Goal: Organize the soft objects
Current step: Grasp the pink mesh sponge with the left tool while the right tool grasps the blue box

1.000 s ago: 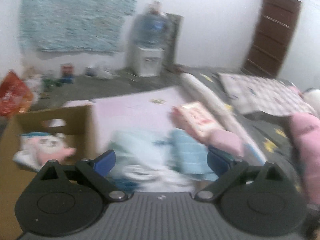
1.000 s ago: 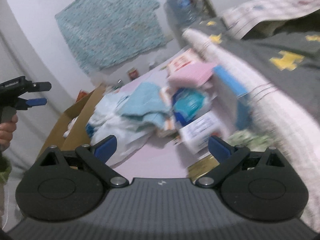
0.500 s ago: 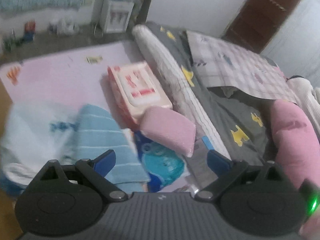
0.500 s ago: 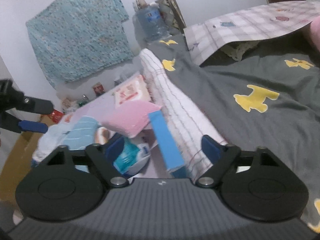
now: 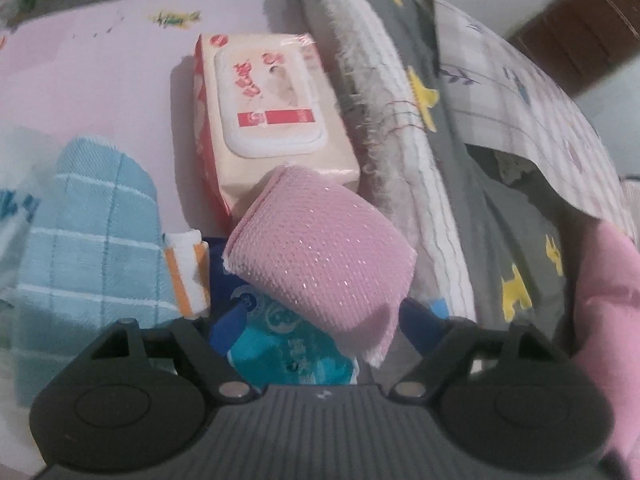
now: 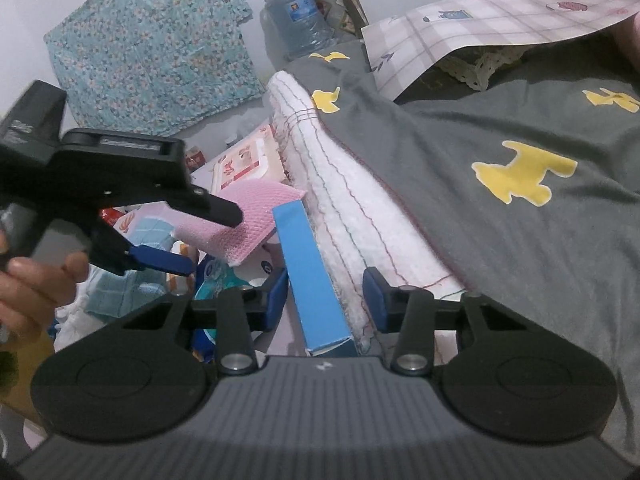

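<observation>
A pink mesh sponge (image 5: pixel 320 256) lies tilted on a heap, resting against a pink-white wet-wipes pack (image 5: pixel 268 112) and over a blue printed pack (image 5: pixel 288 344). A light blue checked towel (image 5: pixel 84 240) lies to its left. My left gripper (image 5: pixel 320 320) is open, its fingers on either side of the sponge's near edge. In the right wrist view the left gripper (image 6: pixel 192 236) straddles the sponge (image 6: pixel 248 216), one finger above and one below. My right gripper (image 6: pixel 324 300) is open around a blue box (image 6: pixel 312 280) beside the mattress edge.
A pink mat (image 5: pixel 100 72) covers the floor. A bed with a white mattress edge (image 6: pixel 344 200), grey sheet with yellow shapes (image 6: pixel 520 176) and checked blanket (image 6: pixel 520 8) fills the right. A pink plush (image 5: pixel 608 300) lies on it. A water dispenser (image 6: pixel 300 20) stands by the wall.
My left gripper has moved down and forward onto the pink sponge, which now fills the gap between its fingers. My right gripper has narrowed its opening and come close around the blue box.
</observation>
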Demonstrator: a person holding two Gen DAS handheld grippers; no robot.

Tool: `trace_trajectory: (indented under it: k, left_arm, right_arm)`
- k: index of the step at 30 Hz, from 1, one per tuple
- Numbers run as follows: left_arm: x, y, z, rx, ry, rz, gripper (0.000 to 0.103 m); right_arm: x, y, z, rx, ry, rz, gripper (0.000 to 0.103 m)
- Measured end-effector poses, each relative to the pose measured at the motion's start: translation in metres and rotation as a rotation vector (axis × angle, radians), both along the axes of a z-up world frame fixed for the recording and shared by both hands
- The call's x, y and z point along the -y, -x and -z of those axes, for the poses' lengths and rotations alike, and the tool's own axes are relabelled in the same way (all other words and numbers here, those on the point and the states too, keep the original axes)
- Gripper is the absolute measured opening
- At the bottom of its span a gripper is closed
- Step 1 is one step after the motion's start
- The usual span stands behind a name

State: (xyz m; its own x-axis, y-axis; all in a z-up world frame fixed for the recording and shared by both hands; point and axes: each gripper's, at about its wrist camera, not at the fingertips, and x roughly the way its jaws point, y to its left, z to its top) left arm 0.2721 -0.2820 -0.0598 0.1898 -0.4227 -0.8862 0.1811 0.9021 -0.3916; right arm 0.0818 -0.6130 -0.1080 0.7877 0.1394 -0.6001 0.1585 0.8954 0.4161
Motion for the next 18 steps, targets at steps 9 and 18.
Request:
trace_trajectory:
  k: [9,18]
  left_arm:
    - [-0.001,-0.001,-0.001,0.037,0.077,-0.067,0.058]
    - [0.017,-0.001,-0.011,0.161,0.123,-0.051,0.045]
  right_arm:
    - [0.002,0.003,0.002,0.006,-0.016,-0.003,0.040]
    - [0.005,0.003,0.005,0.010,-0.041,0.001,0.040]
